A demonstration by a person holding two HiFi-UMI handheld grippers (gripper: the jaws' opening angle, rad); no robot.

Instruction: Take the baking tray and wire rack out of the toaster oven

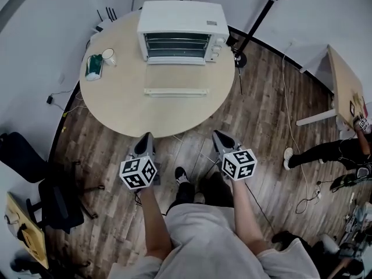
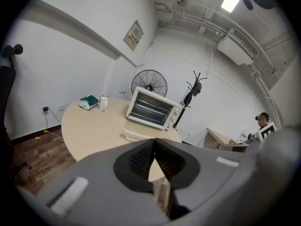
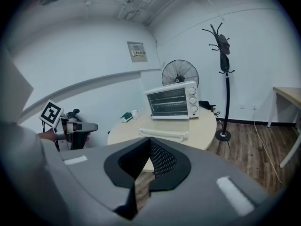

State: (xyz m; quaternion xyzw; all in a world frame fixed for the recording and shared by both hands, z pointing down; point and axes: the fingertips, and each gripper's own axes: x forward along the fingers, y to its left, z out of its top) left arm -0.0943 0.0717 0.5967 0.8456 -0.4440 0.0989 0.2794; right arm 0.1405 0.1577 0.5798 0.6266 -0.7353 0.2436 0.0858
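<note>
Risk: catching the lowered oven door [image 1: 176,92], jutting toward left gripper [image 1: 145,137] and right gripper [image 1: 220,135]; likewise shoving the wire rack [image 1: 177,42] deeper with tips clenched. Both clamped closed on nothing, short of the counter [image 1: 116,103] edge. Well ahead: toaster oven [image 1: 181,31], white, mouth open, rack inside as thin bright bars. No baking tray distinguishable. Mug [image 1: 108,56] ahead-left of left gripper, off the path

Round beige table [image 1: 116,106] on wood-plank floor [image 1: 267,118]; white mug [image 1: 108,56] just beside green-and-white object [image 1: 93,67] near table's left edge; standing fan [image 3: 179,74] and black coat stand [image 3: 225,69] behind table; black chair [image 1: 35,179] at left; second table [image 1: 343,83] and person's legs [image 1: 325,151] at right.
</note>
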